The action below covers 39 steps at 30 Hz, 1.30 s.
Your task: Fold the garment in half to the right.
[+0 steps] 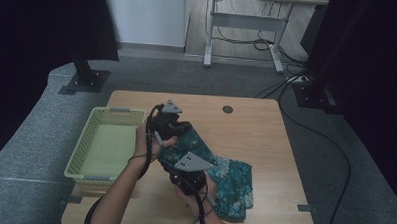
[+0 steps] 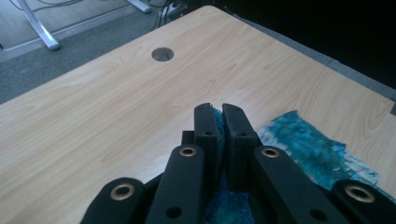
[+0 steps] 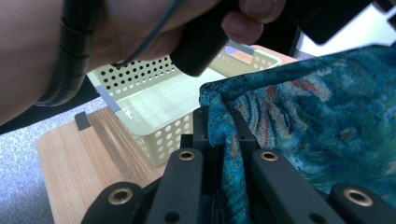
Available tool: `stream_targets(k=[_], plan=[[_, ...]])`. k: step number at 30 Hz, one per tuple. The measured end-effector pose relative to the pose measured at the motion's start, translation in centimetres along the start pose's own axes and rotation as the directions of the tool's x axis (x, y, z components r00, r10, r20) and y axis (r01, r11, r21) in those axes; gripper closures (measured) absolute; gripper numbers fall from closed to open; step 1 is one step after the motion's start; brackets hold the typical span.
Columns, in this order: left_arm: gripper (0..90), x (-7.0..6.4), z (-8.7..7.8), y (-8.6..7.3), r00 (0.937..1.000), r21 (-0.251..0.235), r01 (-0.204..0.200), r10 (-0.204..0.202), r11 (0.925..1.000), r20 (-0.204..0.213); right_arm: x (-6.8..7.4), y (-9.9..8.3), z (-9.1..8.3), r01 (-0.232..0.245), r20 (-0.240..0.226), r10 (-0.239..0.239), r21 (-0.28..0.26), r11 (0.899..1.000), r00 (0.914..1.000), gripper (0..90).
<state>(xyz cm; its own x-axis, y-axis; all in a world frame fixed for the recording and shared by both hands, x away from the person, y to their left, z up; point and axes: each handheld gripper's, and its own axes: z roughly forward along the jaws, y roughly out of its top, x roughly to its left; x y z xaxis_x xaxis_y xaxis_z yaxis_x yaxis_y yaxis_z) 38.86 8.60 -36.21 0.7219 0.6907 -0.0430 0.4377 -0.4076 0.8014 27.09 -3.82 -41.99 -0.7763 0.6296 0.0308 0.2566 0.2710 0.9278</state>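
Wooden table (image 1: 265,144), teal cloth (image 1: 234,186) pinched in both grippers' jaws, no writing legible

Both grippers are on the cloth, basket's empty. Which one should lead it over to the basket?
Left, probably. The left gripper pinches the cloth beside the basket. The right gripper is shut on a fold nearer the person, farther from the basket.

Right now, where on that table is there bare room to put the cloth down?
The far right of the table, from the round hole to the right edge, lies bare. The yellow basket is empty too. It's crowded in the middle near side, where both hand-held grippers pinch the teal cloth.
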Motion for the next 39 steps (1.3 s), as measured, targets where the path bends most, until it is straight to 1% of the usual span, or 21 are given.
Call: stream_targets(k=[3, 6, 7, 10, 14, 16, 17, 22, 25, 27, 30, 33, 36, 39], plan=[[85.6, 0.4, 0.2, -0.7, 0.9999, 0.009, 0.013, -0.013, 0.9999, -0.001, 0.3, -0.5, 0.3, 0.013, -0.003, -0.013, 0.013, 1.000, 0.9999, 84.7], [85.6, 1.0, 0.1, -0.9, 0.9995, 0.009, 0.032, -0.032, 0.9995, -0.005, 0.4, -1.1, 0.8, 0.000, -0.012, 0.001, 0.027, 1.000, 0.9999, 84.7], [85.6, 1.1, -0.1, -0.9, 0.9994, 0.008, 0.032, -0.032, 0.9994, -0.009, 0.4, -1.0, 0.9, -0.001, -0.016, 0.002, 0.029, 1.000, 0.9999, 84.7], [85.7, 1.4, -1.1, -0.4, 0.9992, -0.012, 0.036, -0.037, 0.9993, -0.014, 0.7, -0.1, 1.1, 0.009, -0.025, -0.009, 0.014, 1.000, 0.9997, 84.7], [85.6, 1.3, -2.2, 0.1, 0.9993, -0.027, 0.023, -0.024, 0.9994, -0.029, 1.3, 1.4, 0.9, 0.033, -0.031, -0.034, -0.024, 0.999, 0.9989, 84.7], [85.6, 1.1, -2.4, 0.0, 0.9992, -0.028, 0.017, -0.018, 0.9995, -0.035, 1.6, 1.5, 0.9, 0.043, -0.033, -0.043, -0.028, 0.999, 0.9985, 84.7], [85.6, 1.2, -2.4, -0.1, 0.9992, -0.025, 0.015, -0.016, 0.9996, -0.036, 1.6, 1.4, 0.9, 0.039, -0.036, -0.040, -0.023, 0.999, 0.9986, 84.7], [85.6, 1.7, -2.6, -0.7, 0.9983, -0.018, 0.038, -0.039, 0.9991, -0.045, 1.8, 0.9, 1.5, 0.029, -0.047, -0.029, -0.005, 1.000, 0.9985, 84.7], [85.6, 2.2, -3.6, -0.4, 0.9973, -0.031, 0.044, -0.046, 0.9985, -0.057, 2.2, 1.5, 1.8, 0.036, -0.057, -0.037, -0.016, 0.999, 0.9977, 84.7], [85.6, 2.5, -4.7, 0.1, 0.9966, -0.045, 0.037, -0.040, 0.9983, -0.072, 2.5, 2.4, 1.9, 0.043, -0.063, -0.045, -0.033, 0.999, 0.9970, 84.7], [85.6, 2.7, -6.5, 0.5, 0.9938, -0.083, 0.032, -0.041, 0.9960, -0.104, 3.1, 3.8, 1.8, 0.051, -0.076, -0.056, -0.064, 0.997, 0.9955, 84.7], [85.6, 2.7, -7.6, 0.3, 0.9930, -0.087, 0.028, -0.038, 0.9958, -0.112, 3.7, 4.8, 1.6, 0.064, -0.087, -0.071, -0.088, 0.994, 0.9937, 84.7], [85.4, 2.7, -7.5, -0.2, 0.9926, -0.067, 0.028, -0.035, 0.9974, -0.116, 4.3, 4.7, 1.4, 0.059, -0.095, -0.068, -0.097, 0.994, 0.9932, 84.7], [85.4, 2.6, -6.6, -0.7, 0.9934, -0.052, 0.037, -0.042, 0.9980, -0.107, 4.5, 3.9, 1.2, 0.051, -0.093, -0.060, -0.095, 0.994, 0.9938, 84.7]])
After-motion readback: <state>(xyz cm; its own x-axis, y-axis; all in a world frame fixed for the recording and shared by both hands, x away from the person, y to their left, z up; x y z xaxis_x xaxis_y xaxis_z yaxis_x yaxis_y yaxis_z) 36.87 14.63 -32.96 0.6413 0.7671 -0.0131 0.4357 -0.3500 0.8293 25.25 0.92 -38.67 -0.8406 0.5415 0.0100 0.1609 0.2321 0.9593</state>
